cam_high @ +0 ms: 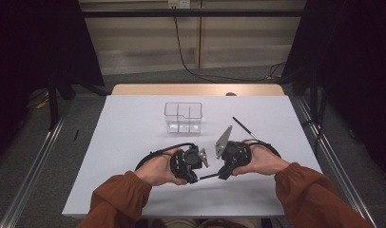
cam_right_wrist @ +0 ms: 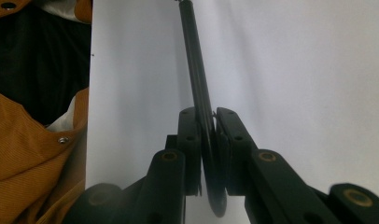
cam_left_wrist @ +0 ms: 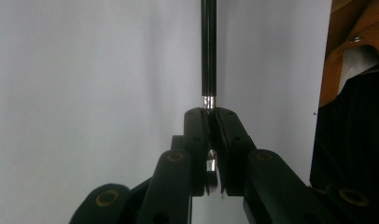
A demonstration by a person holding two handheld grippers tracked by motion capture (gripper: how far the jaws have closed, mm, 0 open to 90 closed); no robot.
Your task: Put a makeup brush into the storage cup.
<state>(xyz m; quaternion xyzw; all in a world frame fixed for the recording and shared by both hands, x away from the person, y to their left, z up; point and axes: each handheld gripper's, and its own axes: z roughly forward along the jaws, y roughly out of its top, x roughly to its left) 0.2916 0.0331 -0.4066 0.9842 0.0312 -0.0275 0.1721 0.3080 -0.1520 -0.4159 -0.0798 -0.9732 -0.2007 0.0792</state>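
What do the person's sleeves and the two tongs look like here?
Rust-orange ribbed sleeves with metal snap buttons cover both forearms. The left tongs and right tongs are black, with brass-coloured pivot pins on the linkages. Each carries a grey three-cornered plate on top and trails a black cable.

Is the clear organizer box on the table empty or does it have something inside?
Empty, as far as the high view shows: through the clear organizer box only its dividers and the white table appear. Very small items cannot be excluded.
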